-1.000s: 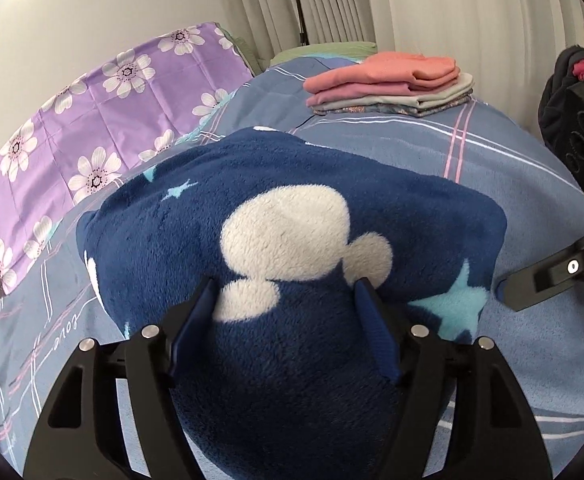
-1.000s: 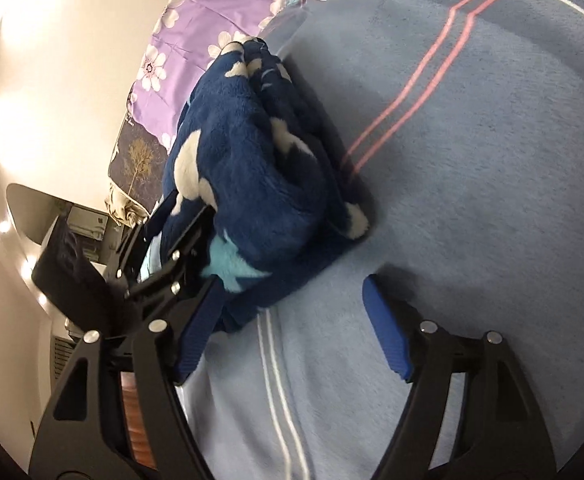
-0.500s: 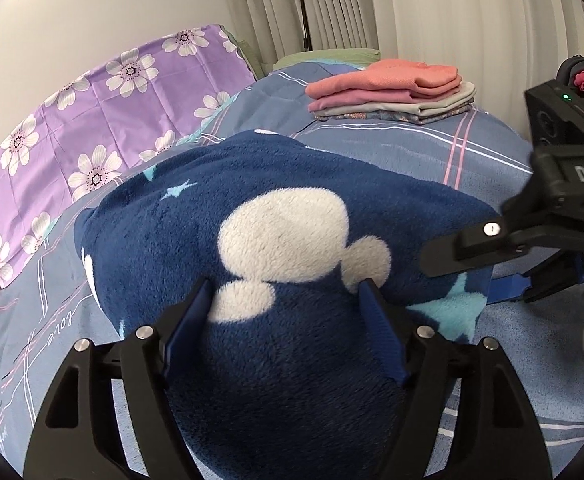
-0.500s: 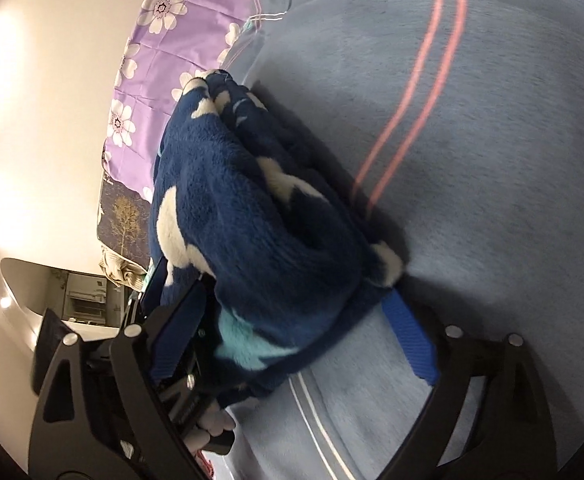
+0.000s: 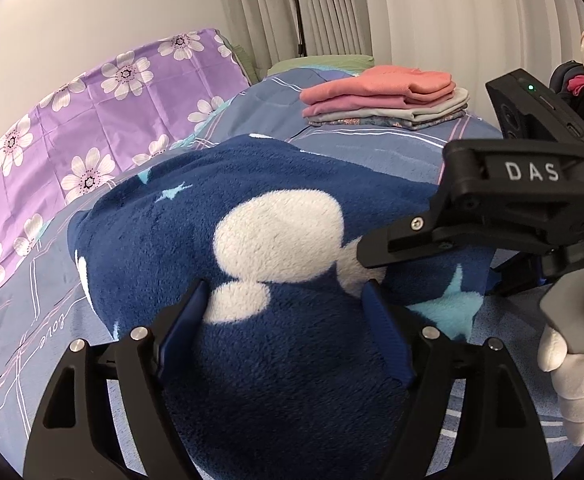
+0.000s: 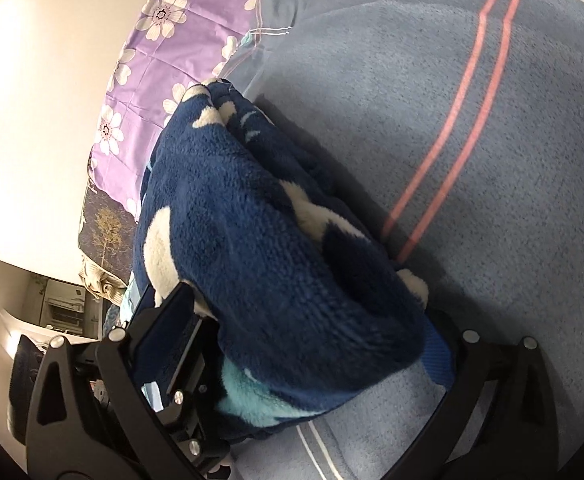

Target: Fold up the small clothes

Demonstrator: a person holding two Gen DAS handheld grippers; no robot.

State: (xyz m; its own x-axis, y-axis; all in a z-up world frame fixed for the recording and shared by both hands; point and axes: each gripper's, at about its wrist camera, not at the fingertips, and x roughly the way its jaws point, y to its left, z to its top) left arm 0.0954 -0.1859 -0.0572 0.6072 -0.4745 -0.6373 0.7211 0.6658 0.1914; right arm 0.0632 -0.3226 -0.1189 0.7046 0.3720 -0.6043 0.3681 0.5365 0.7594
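Now both claws (image 5: 288, 330) (image 6: 303, 344), just opening, straddle the fleece (image 5: 276, 280).

We see the left gripper (image 5: 288, 320) with its jaws straddling a bunched navy fleece garment (image 5: 276, 248) on the bed (image 5: 371, 148); they've just been opening. The right gripper (image 5: 443, 256) reaches in from the right over the fleece. A folded stack of clothes (image 5: 387, 98) sits well behind.

Navy fleece garment (image 5: 276, 240) with white blobs and teal stars lay folded, bulging between both grippers' fingers (image 5: 182, 320).
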